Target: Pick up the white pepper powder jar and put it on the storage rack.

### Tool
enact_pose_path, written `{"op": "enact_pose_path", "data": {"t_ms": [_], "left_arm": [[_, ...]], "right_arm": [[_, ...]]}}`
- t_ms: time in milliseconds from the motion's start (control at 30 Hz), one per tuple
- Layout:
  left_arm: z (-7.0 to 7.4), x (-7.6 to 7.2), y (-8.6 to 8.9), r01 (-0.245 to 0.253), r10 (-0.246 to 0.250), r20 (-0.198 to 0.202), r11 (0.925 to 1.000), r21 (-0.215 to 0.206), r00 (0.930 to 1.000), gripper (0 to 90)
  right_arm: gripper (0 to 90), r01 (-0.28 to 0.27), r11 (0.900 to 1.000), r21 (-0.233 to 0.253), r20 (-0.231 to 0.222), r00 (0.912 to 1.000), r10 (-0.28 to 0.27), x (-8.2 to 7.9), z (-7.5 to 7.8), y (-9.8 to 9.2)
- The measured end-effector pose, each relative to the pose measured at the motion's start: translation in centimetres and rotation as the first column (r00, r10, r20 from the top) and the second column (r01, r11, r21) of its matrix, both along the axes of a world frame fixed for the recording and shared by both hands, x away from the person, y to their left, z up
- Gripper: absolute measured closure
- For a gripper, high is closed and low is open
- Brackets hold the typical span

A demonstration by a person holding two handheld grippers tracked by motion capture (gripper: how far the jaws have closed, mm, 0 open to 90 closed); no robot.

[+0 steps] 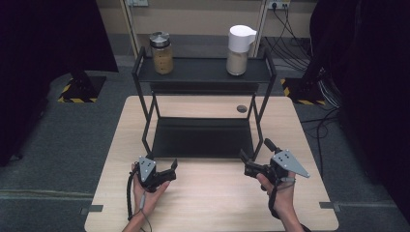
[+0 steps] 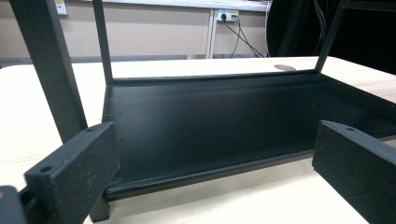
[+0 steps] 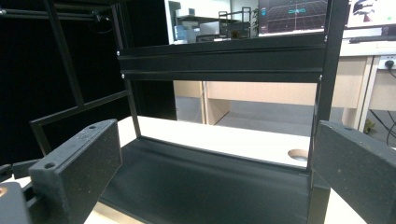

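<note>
While both hands rest low at the near edge of the table [image 1: 300, 145], nothing is gripped yet. High view: the left gripper [image 1: 164, 170] sits in front of the rack's near-left leg, jaws spread and empty, pointing toward the rack [image 1: 203, 77]. The right gripper [image 1: 249, 162] sits in front of the near-right leg, jaws also apart, empty. The black two-tier rack stands mid-table; its lower shelf [image 1: 203, 137] is bare. On the top shelf stand a glass jar [image 1: 161, 53] with a metal lid at the left and a white-lidded container [image 1: 239, 50] at the right, well apart from each other and from both grippers.

Left gripper view: the two black jaws rise from the bottom corners, wide open, with only the lower shelf [image 2: 224, 121] and the rack's near-left post [image 2: 49, 65] between and beyond them. Jaws just short of the shelf lip, touching nothing.

Right gripper view: jaws wide open again, lower shelf [image 3: 201, 186] ahead, the underside of the top shelf [image 3: 219, 63] above, and a rack post [image 3: 327, 93] close by the right-hand jaw. A cable hole [image 3: 299, 154] shows in the tabletop behind.

Judgement: this looks like the start, pre-reach stage; the likely targets are the jar and container up top. The next move calls for raising each gripper clear of the top shelf's rail, then closing around a body, kept upright. Risk: clipping the posts on the way up.
</note>
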State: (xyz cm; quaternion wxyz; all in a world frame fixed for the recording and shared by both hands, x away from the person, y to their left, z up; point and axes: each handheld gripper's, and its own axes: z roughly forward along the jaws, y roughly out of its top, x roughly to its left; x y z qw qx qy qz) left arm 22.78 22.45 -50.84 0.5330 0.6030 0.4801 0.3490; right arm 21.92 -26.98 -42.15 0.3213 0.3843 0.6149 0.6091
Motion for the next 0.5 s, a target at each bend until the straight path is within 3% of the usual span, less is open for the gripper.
{"op": "enact_pose_path", "data": {"t_ms": [500], "left_arm": [[-0.01,-0.01,0.01,0.000,0.000,0.001,1.0000,-0.001,1.0000,0.0]], "right_arm": [[2.3,0.007,1.000,0.002,-0.023,0.9997,-0.007,-0.47,-1.09,-0.05]]}}
